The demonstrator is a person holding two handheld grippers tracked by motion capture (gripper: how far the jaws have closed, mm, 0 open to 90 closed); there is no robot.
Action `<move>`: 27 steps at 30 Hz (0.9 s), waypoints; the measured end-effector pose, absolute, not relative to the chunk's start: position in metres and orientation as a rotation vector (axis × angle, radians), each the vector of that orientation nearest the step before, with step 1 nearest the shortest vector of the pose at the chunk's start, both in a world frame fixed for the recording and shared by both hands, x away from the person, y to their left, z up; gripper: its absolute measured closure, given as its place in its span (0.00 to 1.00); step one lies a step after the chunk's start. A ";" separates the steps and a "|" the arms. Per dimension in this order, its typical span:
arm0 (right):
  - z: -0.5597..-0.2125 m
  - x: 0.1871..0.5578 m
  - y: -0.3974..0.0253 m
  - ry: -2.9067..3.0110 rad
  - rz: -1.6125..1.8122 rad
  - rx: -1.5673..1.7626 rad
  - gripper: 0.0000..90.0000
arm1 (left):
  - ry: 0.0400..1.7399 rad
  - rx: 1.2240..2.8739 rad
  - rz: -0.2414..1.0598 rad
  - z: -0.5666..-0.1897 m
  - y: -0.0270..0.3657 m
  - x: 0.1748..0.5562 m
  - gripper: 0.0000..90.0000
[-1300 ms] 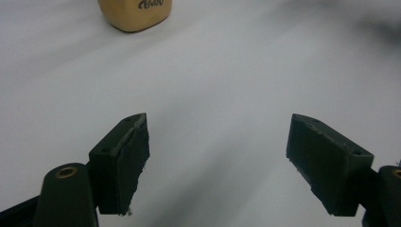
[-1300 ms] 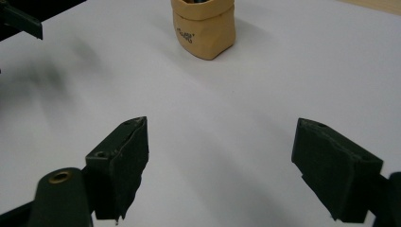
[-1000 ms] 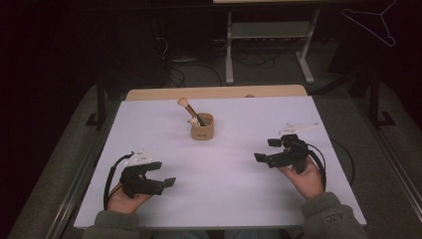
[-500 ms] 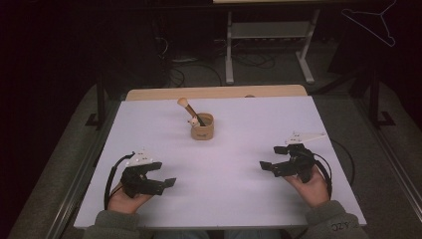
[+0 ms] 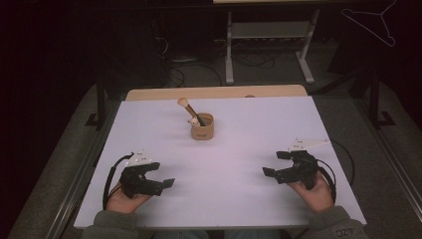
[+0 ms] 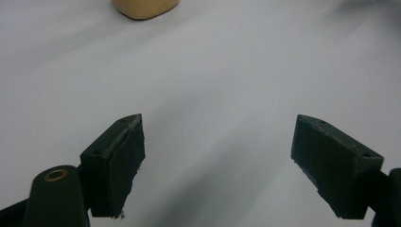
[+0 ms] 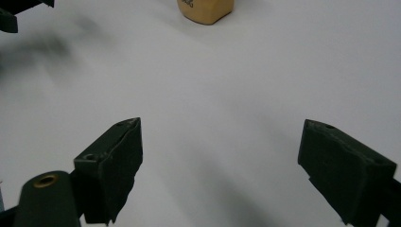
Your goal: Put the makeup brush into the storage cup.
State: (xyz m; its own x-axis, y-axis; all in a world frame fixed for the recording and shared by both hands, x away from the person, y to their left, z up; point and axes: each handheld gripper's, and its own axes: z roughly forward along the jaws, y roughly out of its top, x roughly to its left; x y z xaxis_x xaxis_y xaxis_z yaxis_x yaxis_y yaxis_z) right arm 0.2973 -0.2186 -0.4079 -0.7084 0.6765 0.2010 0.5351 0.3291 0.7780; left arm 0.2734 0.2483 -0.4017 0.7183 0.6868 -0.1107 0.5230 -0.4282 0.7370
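My left gripper (image 5: 160, 178) rested low over the white table (image 5: 239, 144) with its jaws spread wide and nothing between them; in the left gripper view (image 6: 217, 165) only bare white surface lay in the gap from one black pad to the other. My right gripper (image 5: 272, 164) sat the same way on the other side, jaws wide apart and empty, and the right gripper view (image 7: 220, 170) showed plain tabletop between its pads as well. The two grippers were well apart from each other, each held in one of my hands near my edge of the table, their jaws turned inward toward the middle. The small tan wooden cup (image 5: 202, 126) stood well ahead of both sets of jaws, out past their tips and roughly between the two lines they pointed along, touched by neither. From the left jaws the cup (image 6: 144, 7) showed far off, ahead and toward the left pad's side, with only its rounded base in sight at the top edge. From the right jaws the cup (image 7: 205, 9) stood far ahead, slightly to the left of the midline between the pads, with some dark lettering on its side too small to read. A brush with a rounded tan head (image 5: 183, 103) leaned out of the cup, tilted away to the left, and something small and pale (image 5: 192, 121) sat at the rim beside its handle; I could not tell what that was. A tip of my left gripper (image 7: 19, 12) showed far beyond my right jaws' left pad.
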 end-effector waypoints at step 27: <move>-0.408 0.280 -0.225 2.425 1.350 1.087 0.15 | 0.914 2.160 0.243 -0.409 0.253 0.276 0.19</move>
